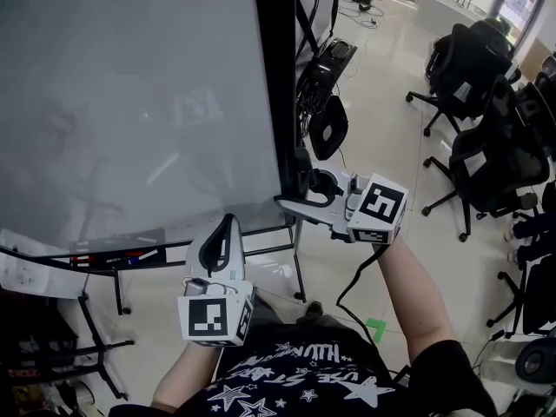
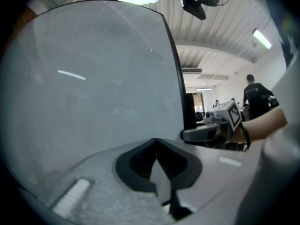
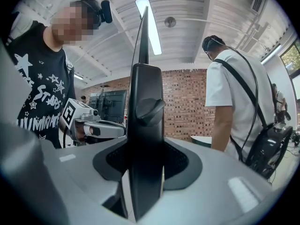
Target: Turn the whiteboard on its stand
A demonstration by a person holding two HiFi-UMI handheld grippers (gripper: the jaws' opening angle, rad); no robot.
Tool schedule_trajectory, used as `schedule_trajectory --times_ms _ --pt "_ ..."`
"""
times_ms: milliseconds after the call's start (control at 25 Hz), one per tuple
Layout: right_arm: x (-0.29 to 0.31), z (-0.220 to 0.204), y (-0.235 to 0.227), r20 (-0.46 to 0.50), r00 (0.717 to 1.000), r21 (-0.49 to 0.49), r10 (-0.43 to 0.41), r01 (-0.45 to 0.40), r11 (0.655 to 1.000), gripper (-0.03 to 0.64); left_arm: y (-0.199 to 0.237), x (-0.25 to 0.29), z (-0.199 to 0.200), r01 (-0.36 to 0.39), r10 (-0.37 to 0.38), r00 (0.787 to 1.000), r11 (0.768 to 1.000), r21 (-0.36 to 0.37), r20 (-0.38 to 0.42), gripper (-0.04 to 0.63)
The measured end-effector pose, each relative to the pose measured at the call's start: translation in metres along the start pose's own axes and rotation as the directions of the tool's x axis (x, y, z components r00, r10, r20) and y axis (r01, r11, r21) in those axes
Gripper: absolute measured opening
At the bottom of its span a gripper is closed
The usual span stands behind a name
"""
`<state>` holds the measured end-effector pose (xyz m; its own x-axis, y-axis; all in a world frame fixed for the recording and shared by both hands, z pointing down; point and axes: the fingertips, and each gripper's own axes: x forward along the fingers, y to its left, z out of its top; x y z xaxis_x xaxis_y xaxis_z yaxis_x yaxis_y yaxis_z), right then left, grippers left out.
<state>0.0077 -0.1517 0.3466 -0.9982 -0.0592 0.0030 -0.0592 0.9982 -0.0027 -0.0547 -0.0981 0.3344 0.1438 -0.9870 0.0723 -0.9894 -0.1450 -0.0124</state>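
Note:
The whiteboard (image 1: 130, 102) fills the left of the head view, its grey face tilted. A black frame (image 1: 274, 76) runs down its right edge. My right gripper (image 1: 300, 194) is shut on that frame from the right. In the right gripper view the black frame (image 3: 146, 78) stands between the jaws, with a round knob (image 3: 149, 109) on it. My left gripper (image 1: 226, 224) points up at the board's lower edge, shut and holding nothing. In the left gripper view its dark pads (image 2: 140, 161) meet in front of the whiteboard face (image 2: 93, 78).
A marker tray (image 1: 122, 257) runs under the board, above the stand's legs (image 1: 298, 272). Black office chairs (image 1: 473, 68) stand to the right on the tiled floor. A green mark (image 1: 375, 327) lies on the floor. A person in a white shirt (image 3: 239, 88) stands beyond the board.

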Motion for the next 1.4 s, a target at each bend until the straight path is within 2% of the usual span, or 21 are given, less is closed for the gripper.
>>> schedule_trajectory --times_ms 160,440,640,800,1120,1400 --pt "-0.004 0.002 0.0 -0.003 1.0 -0.003 -0.013 0.013 1.0 0.175 -0.004 0.0 -0.001 0.022 -0.022 1.0 1.0 -0.004 -0.007 0.003" --pt "-0.035 0.004 0.0 0.004 1.0 -0.002 -0.024 0.024 1.0 0.175 -0.043 0.005 -0.003 0.079 -0.079 0.997 0.997 0.002 -0.012 0.003" --pt "-0.044 0.006 -0.003 0.001 1.0 0.003 -0.028 0.028 1.0 0.175 -0.054 0.009 -0.004 0.11 -0.11 0.994 0.994 -0.008 -0.011 0.003" --pt "-0.076 0.004 -0.005 0.004 1.0 0.001 -0.031 0.031 1.0 0.175 -0.085 0.014 -0.005 0.126 -0.126 0.992 0.992 -0.005 -0.006 0.003" --pt "-0.112 0.005 -0.008 0.012 0.999 0.004 -0.042 0.042 0.999 0.175 -0.116 0.022 -0.004 0.166 -0.166 0.986 0.986 -0.007 0.0 0.003" --pt "-0.156 0.003 -0.012 0.029 0.998 0.008 -0.06 0.06 0.998 0.178 -0.16 0.032 -0.009 0.222 -0.222 0.975 0.975 -0.009 -0.01 0.003"
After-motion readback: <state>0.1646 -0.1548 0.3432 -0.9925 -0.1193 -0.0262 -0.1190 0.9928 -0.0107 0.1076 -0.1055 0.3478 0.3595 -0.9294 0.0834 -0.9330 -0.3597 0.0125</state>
